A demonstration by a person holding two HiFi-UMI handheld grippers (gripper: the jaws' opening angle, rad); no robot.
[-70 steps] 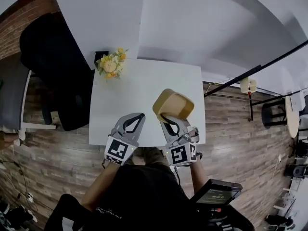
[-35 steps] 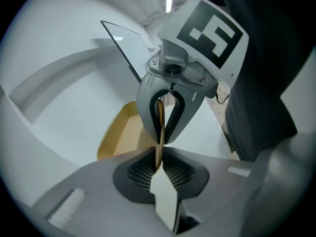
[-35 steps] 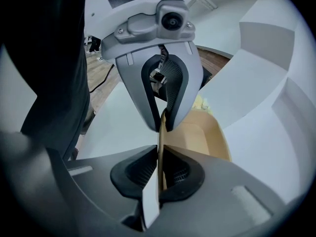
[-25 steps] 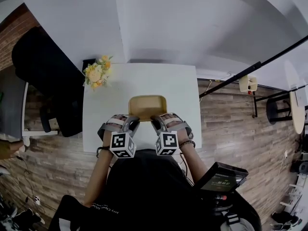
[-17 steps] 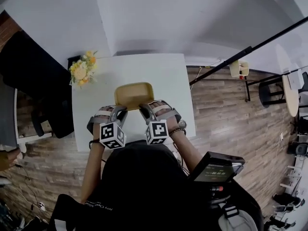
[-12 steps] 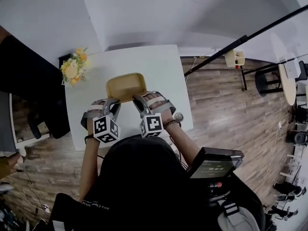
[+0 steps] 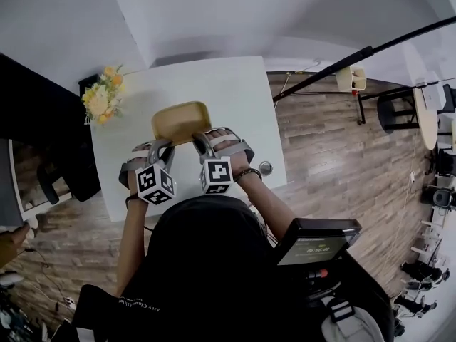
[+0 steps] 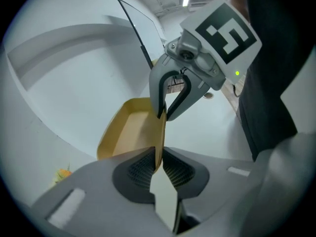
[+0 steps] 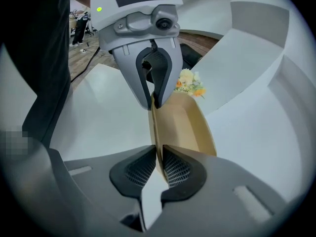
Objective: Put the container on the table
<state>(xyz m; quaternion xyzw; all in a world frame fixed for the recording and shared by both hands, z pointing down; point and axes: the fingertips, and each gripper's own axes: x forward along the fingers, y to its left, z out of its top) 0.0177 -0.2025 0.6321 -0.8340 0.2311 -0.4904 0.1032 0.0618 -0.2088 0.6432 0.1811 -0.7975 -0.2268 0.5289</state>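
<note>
The container (image 7: 180, 122) is a shallow tan rectangular tray, lying level over the middle of the white table (image 7: 235, 98). Both grippers hold its near rim side by side. My left gripper (image 7: 162, 148) has the rim wall between its pads (image 8: 143, 169), and its jaws are opening. My right gripper (image 7: 199, 141) pinches the same wall between its pads (image 9: 175, 168), and its jaws are closing. In the left gripper view the container (image 8: 129, 130) stretches away with the right gripper (image 8: 163, 113) on its edge. I cannot tell if its bottom touches the table.
A bunch of yellow and orange flowers (image 7: 100, 98) stands at the table's far left corner. A small round object (image 7: 265, 167) lies near the right wrist. A dark chair (image 7: 35, 120) sits to the left, and a black pole (image 7: 356, 52) slants on the right.
At first the right gripper alone held the container tilted up. The left gripper has since taken the near rim, and both have lowered the container flat toward the table.
</note>
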